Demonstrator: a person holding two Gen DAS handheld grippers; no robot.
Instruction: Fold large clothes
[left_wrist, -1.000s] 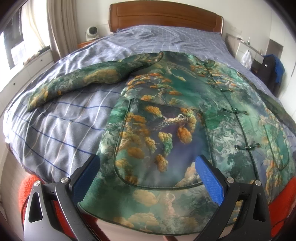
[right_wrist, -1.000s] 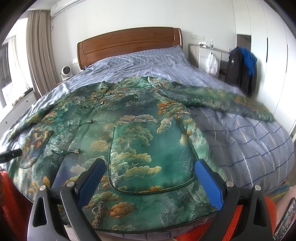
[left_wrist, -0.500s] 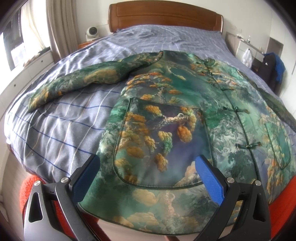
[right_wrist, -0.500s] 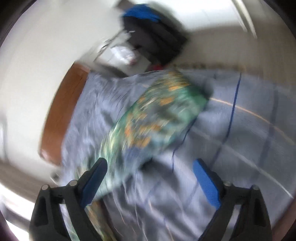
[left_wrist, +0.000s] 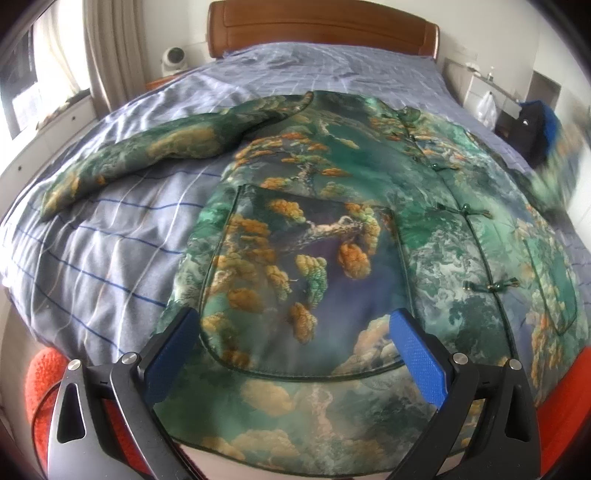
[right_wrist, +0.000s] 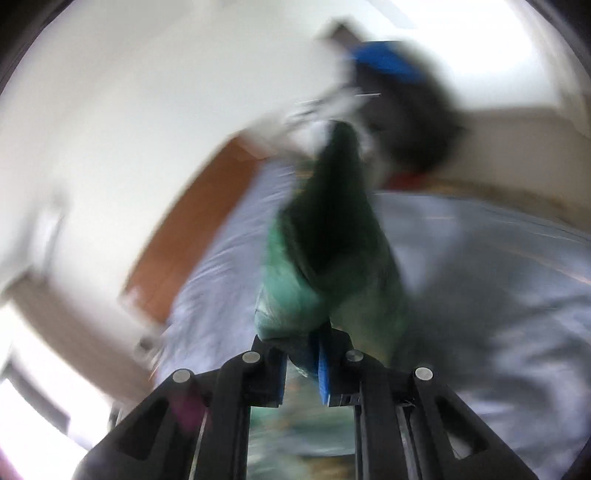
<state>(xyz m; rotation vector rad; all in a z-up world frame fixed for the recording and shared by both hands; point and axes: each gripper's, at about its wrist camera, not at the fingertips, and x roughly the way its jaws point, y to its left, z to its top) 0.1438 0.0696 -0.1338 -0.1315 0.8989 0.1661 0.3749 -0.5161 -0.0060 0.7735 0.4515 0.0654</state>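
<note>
Since the earlier frames, only the right gripper (right_wrist: 302, 360) has changed: a second ago it hovered wide open over the hem, and it is now swung out to the garment's side, rolled over, with its jaws clamped on green cloth. That cloth is the jacket's right sleeve (right_wrist: 332, 258), bunched into a ridge that runs away from the pads; heavy blur makes the print unreadable in this view. From the left wrist camera the same sleeve appears as a smeared streak at the far right edge (left_wrist: 554, 173), apparently off the bed. Gripping at the sleeve's end makes sense as a first fold, since it lets the whole arm of the garment be carried across the body in one sweep.

By contrast, the left gripper (left_wrist: 295, 354) has kept its place, jaws open and holding nothing, hanging above the lower hem with a blue pad on either side of the large patch pocket (left_wrist: 295, 280). The patterned jacket (left_wrist: 369, 192) lies face up and buttoned on the blue checked duvet (left_wrist: 92, 266), collar toward the wooden headboard (left_wrist: 321, 26), its left sleeve (left_wrist: 147, 155) stretched flat outward. Waiting low at the hem probably leaves this hand ready to pin the cloth or to take the opposite side.
</note>
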